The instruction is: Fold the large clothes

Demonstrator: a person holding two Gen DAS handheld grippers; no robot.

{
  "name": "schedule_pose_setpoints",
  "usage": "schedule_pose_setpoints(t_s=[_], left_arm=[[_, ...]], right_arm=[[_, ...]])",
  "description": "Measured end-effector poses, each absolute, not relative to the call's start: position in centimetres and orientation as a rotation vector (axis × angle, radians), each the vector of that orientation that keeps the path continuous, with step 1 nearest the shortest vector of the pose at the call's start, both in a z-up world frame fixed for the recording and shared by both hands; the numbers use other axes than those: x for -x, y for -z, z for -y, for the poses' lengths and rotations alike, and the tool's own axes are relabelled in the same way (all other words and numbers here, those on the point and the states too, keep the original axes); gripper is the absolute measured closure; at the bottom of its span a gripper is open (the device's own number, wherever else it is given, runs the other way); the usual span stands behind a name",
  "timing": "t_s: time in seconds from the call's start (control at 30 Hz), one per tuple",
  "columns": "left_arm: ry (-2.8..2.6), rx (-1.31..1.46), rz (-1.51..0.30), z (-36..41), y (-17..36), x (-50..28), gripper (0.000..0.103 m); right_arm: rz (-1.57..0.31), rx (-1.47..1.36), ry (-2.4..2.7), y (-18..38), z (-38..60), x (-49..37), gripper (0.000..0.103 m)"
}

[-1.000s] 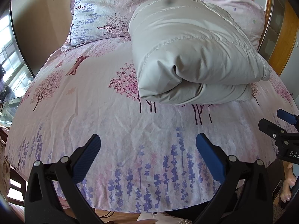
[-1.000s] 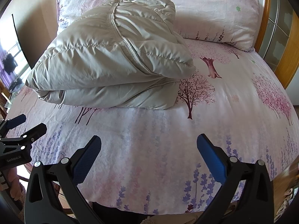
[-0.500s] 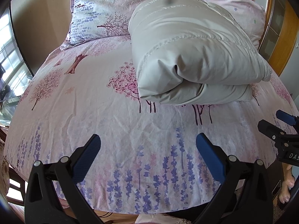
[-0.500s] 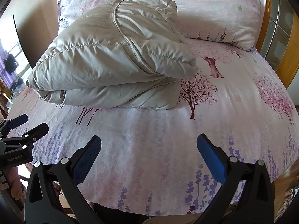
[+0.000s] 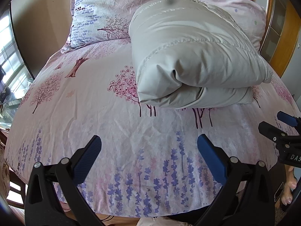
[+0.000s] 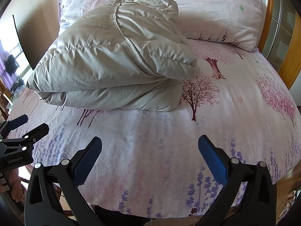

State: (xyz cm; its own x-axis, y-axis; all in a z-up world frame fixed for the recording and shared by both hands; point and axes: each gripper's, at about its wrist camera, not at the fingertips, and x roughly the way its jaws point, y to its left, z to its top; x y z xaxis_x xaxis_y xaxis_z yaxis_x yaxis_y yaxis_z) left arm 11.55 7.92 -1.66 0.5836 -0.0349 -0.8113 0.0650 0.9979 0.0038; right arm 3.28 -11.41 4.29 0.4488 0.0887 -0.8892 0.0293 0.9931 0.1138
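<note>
Grey puffy coat [image 5: 195,60], folded in a thick bundle, lying on the pink flowery bed cover [image 5: 97,113], near the two pillows [image 6: 216,13] at the far end. Left claw [image 5: 148,150] wide open, holding nothing, up over the near edge of the bed, well apart from the coat. Right claw [image 6: 150,150] just the same: wide open, nothing between its blue pads [image 6: 212,160], near the bed's edge, not touching the coat.
</note>
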Motion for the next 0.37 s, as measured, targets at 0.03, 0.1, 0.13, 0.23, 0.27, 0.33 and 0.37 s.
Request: schedule_pose_setpoints(t_s=[0.03, 0.1, 0.13, 0.23, 0.27, 0.33, 0.37], left_arm=[[0.058, -0.034, -0.946, -7.93, 1.62, -11.56, 0.002], [0.055, -0.031, -0.945, -7.92, 1.58, -11.5, 0.002], [0.056, -0.03, -0.946, -7.9, 1.58, -11.49, 0.002], [0.057, -0.024, -0.953, -8.06, 1.63, -11.7, 0.002], [0.057, -0.023, -0.955, -8.11, 1.67, -11.75, 0.002], [0.057, -0.021, -0.958, -8.24, 1.73, -11.92, 0.002], [0.057, -0.02, -0.958, -8.32, 1.73, -12.0, 0.002]], right_arm=[[-1.106, -0.118, -0.038, -4.28, 11.45, -3.31, 0.001], [-1.106, -0.118, -0.038, -4.28, 11.42, -3.31, 0.001], [-1.106, -0.119, -0.037, -4.28, 11.44, -3.31, 0.001], [-1.106, -0.119, -0.036, -4.29, 11.41, -3.29, 0.001], [-1.106, -0.119, -0.036, -4.29, 11.42, -3.3, 0.001], [-1.106, -0.119, -0.036, -4.3, 11.41, -3.3, 0.001], [-1.106, -0.119, -0.036, -4.3, 11.33, -3.31, 0.001]])
